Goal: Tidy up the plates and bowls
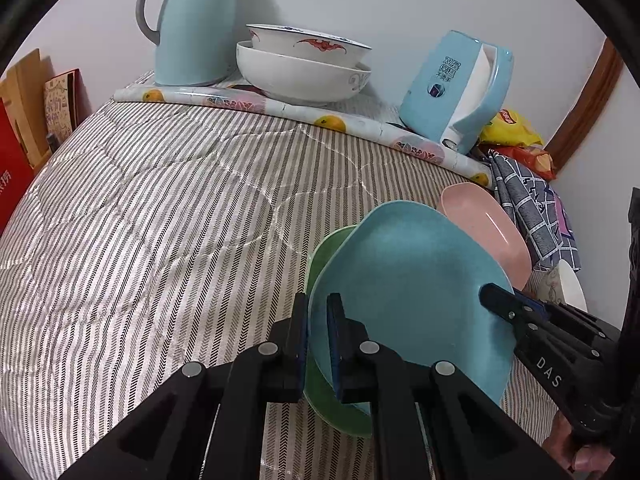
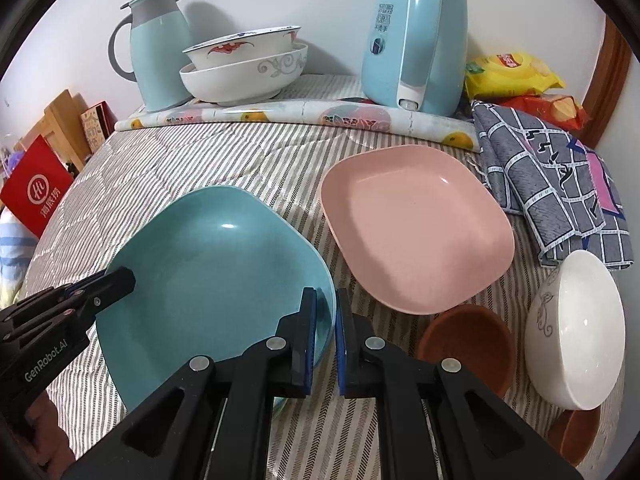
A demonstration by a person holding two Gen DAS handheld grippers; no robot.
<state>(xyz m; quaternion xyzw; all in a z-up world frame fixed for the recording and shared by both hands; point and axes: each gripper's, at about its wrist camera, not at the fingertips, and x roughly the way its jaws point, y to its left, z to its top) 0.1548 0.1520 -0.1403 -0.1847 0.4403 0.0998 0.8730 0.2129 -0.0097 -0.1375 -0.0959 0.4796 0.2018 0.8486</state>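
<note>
Plates lie on the striped cloth (image 2: 168,152): the blue plate (image 2: 208,272) sits on a green plate (image 1: 332,400), tilted, and the pink plate (image 2: 416,228) is just beside it. The left gripper (image 1: 318,312) pinches the rims of the blue and green plates together, and the right gripper (image 2: 326,304) pinches the blue plate's opposite rim. A white bowl (image 2: 580,332) and a brown bowl (image 2: 468,344) stand near the pink plate.
</note>
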